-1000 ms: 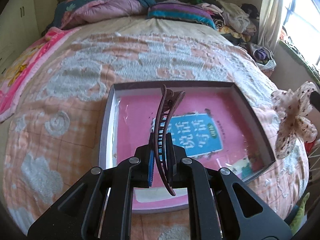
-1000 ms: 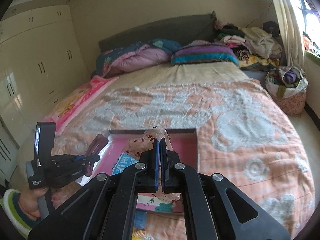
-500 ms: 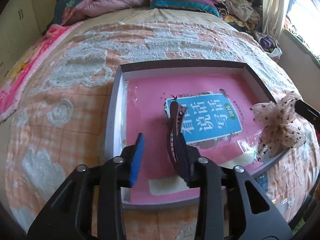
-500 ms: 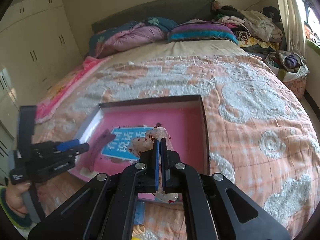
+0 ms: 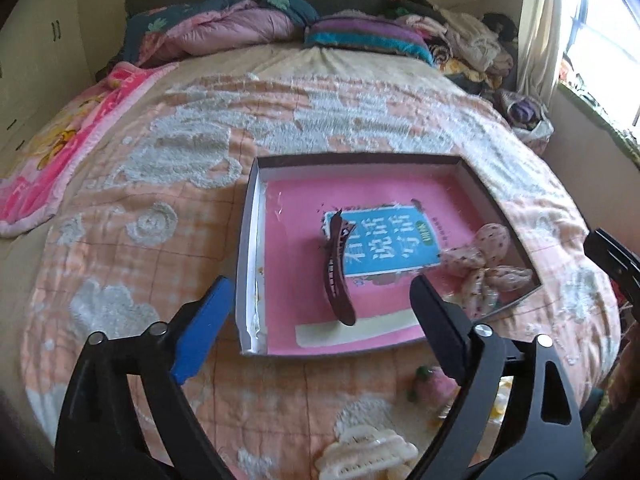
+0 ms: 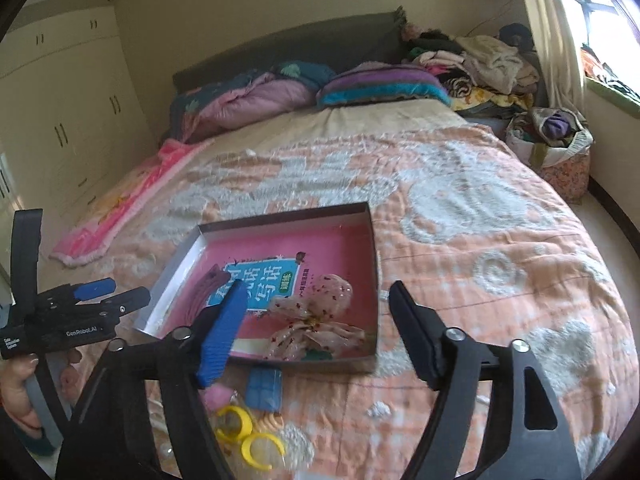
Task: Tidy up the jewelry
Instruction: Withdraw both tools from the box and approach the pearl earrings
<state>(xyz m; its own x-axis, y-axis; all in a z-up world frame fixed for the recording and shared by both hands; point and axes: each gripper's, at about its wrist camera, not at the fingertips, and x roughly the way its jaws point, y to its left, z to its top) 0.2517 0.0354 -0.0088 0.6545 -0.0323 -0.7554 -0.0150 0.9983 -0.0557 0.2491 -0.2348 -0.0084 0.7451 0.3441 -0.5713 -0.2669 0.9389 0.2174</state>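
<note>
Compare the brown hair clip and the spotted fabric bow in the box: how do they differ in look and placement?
The brown hair clip is dark, narrow, rigid and toothed; the spotted fabric bow is pale, soft and splayed into loops. The clip lies toward the middle of the box, partly on the blue label; the bow sits against the box's right wall in the left wrist view. Both rest inside the box, free of either gripper.
</note>
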